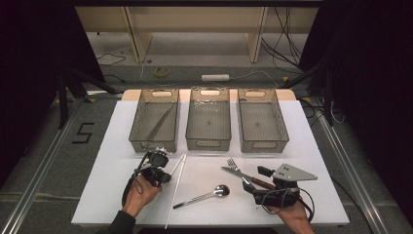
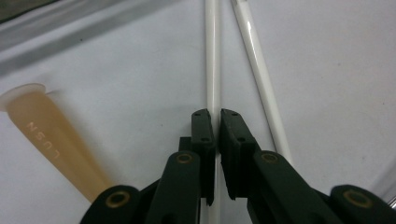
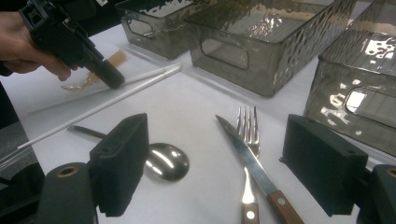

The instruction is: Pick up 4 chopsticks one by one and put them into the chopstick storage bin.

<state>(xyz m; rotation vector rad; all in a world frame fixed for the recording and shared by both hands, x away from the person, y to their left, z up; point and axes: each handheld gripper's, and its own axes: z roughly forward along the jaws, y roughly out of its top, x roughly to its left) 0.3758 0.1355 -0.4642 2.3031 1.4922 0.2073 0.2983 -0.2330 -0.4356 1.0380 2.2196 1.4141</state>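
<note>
My left gripper (image 2: 217,114) is shut on one white chopstick (image 2: 212,70), which runs straight between its pads on the white table top. A second white chopstick (image 2: 261,84) lies just beside it at a slight angle. In the high view the left gripper (image 1: 167,176) is at the front left, over the pair of chopsticks (image 1: 176,187). My right gripper (image 3: 212,135) stands wide open with nothing between its jaws, low over the table. Ahead of it lie a wooden-handled knife (image 3: 247,158) and a fork (image 3: 248,126), side by side. In the high view the right gripper (image 1: 254,179) is at the front right.
Three smoky clear bins stand in a row at the back: left bin (image 1: 139,119) with long thin utensils inside, middle bin (image 1: 208,144), right bin (image 1: 260,145). A metal spoon (image 1: 207,196) lies between the grippers. A tan plastic handle (image 2: 51,140) lies left of the chopsticks.
</note>
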